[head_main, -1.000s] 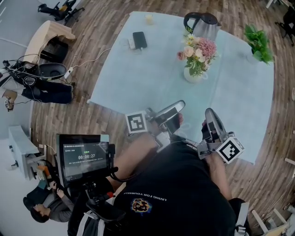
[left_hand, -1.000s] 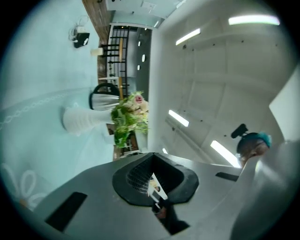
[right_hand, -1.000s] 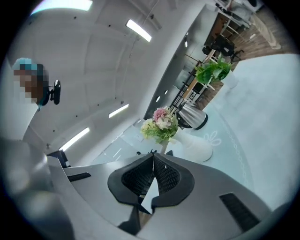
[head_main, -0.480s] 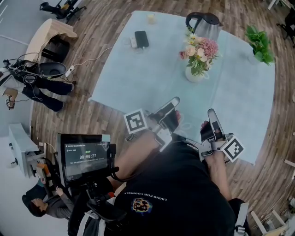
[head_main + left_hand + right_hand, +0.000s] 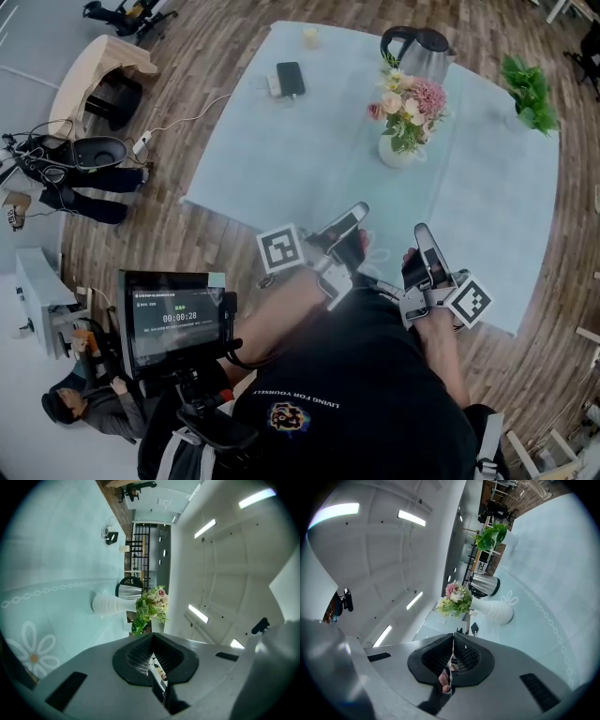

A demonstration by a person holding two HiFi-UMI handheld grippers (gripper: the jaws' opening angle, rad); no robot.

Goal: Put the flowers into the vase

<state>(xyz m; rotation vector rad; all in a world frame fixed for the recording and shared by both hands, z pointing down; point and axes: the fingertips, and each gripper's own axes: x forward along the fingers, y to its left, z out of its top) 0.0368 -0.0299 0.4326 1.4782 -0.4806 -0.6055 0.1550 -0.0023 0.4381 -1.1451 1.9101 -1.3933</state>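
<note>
Lit by ceiling strip lights (image 5: pixel 411 518), floored in brown wood planks (image 5: pixel 216 56), furnished with pale blue counter (image 5: pixel 309 150), beige chair (image 5: pixel 98 61).

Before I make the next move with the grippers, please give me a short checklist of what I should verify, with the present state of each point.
1. Pink and cream flowers stand in the white ribbed vase: ok.
2. Vase upright on the light blue tablecloth: ok.
3. Left gripper jaws together, nothing between them: ok.
4. Right gripper jaws together, no flower held: ok.
5. Both grippers apart from the vase, at the near table edge: ok.
6. Gap between the flowers and the silver kettle behind them: cannot tell.
</note>
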